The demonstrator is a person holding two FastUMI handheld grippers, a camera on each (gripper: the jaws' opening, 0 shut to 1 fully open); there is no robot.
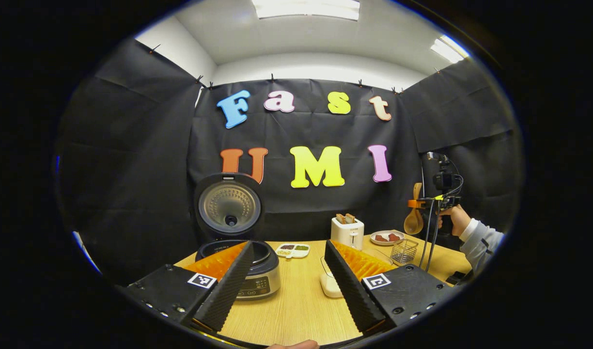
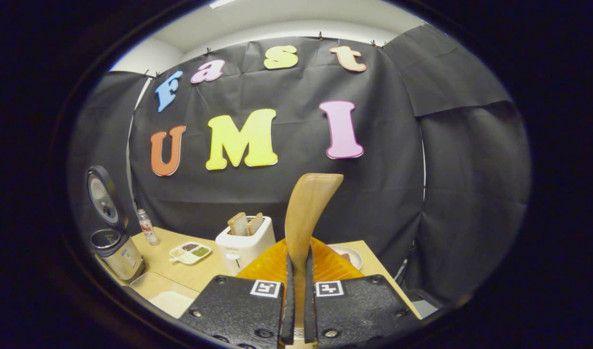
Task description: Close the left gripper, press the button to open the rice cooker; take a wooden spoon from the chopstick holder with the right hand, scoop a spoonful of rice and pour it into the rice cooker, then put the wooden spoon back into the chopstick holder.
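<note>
The wooden spoon (image 2: pixel 307 213) stands upright at centre frame in the right gripper view, pinched by the handle in the right gripper (image 2: pixel 296 295). It looks light, stiff and smooth, so a firm hold low on the handle should stop it twisting. At lower left, the rice cooker (image 1: pixel 248 271) sits lid-up behind the left gripper (image 1: pixel 289 278), whose fingers are spread wide and empty. At right, the chopstick holder (image 1: pixel 404 250) sits below the spoon.

Bright ceiling lights (image 1: pixel 306 8) overhead, even light on the table (image 1: pixel 296 300), sharp centre, strong fisheye bending at edges, dark cloth walls.
</note>
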